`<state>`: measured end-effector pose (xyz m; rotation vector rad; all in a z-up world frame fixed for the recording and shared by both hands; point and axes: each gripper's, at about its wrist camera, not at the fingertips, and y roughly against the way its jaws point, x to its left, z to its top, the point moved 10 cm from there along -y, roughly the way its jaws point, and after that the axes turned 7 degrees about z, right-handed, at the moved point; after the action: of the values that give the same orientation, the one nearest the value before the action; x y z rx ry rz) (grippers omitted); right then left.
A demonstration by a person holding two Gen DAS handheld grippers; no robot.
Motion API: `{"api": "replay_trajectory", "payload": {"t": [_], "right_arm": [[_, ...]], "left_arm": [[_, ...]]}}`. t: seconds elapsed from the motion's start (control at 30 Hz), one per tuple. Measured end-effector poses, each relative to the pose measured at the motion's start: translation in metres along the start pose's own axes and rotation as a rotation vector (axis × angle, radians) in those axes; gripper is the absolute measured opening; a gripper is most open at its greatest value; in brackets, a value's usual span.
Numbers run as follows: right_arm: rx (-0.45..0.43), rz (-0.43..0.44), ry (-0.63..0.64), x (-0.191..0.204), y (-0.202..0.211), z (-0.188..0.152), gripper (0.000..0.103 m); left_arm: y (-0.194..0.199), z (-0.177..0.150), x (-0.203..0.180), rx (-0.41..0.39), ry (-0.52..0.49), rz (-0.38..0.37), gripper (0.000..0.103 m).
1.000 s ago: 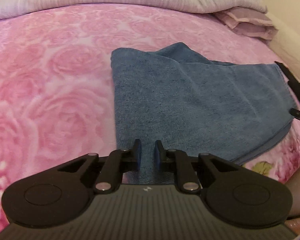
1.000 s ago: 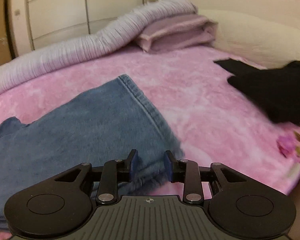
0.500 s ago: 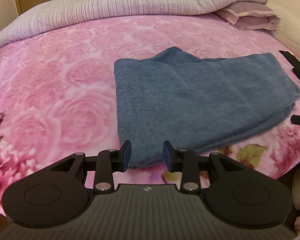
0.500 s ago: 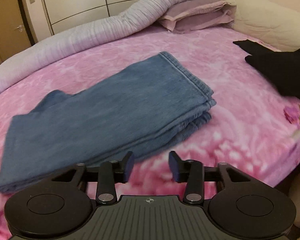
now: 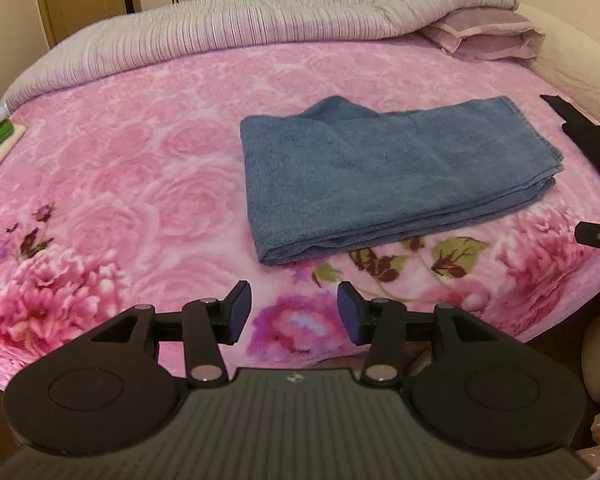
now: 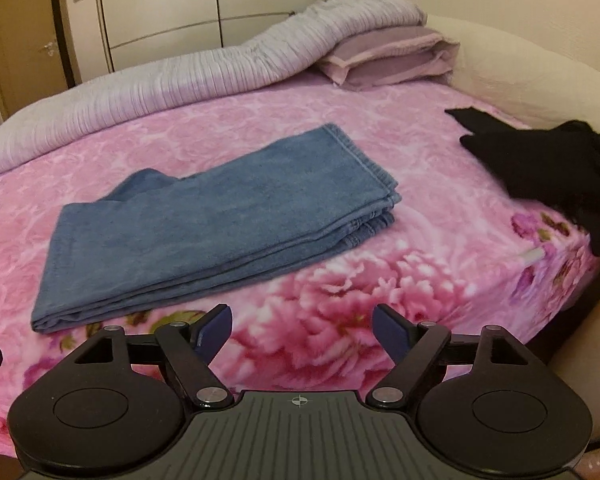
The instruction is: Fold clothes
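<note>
Now both my jaws stand empty and are opening, the left gripper [image 5: 294,312] moderately wide and the right gripper [image 6: 302,330] wider, each hovering near the front edge of the bed [image 5: 112,168] with nothing between the pads. Just beyond them the blue jeans [image 5: 380,176] lie folded into a flat, layered rectangle on the pink rose blanket [image 6: 428,184], hems stacked at the right end, one corner at the back a little rumpled. That piece looks done to me, or close to it; at most it wants a smoothing. What I judge is left is the black garment [image 6: 552,168], which sits in a loose heap at the right side of the bed, well apart from the jeans and not folded. Behind the work, a pale ribbed quilt [image 5: 228,28] is rolled along the far side, with mauve pillows [image 6: 388,60] beside it. White wardrobe doors [image 6: 160,4] and a wooden door close off the room.
</note>
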<state>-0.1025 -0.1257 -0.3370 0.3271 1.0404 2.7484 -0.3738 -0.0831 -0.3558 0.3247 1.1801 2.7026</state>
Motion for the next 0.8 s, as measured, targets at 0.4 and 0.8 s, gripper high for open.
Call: {"api": "replay_trajectory", "payload": {"t": [0.4,0.8], "right_arm": [[-0.049,0.013,-0.047,-0.008,0.023,-0.010,0.082],[-0.127,0.038,0.133,0.025,-0.010,-0.008,0.082]], "left_arm": [[0.027,-0.010,0.003,-0.039,0.012,-0.015,0.046],[-0.028,-0.027,0.070,0.069,0.229,-0.104,0.043]]}}
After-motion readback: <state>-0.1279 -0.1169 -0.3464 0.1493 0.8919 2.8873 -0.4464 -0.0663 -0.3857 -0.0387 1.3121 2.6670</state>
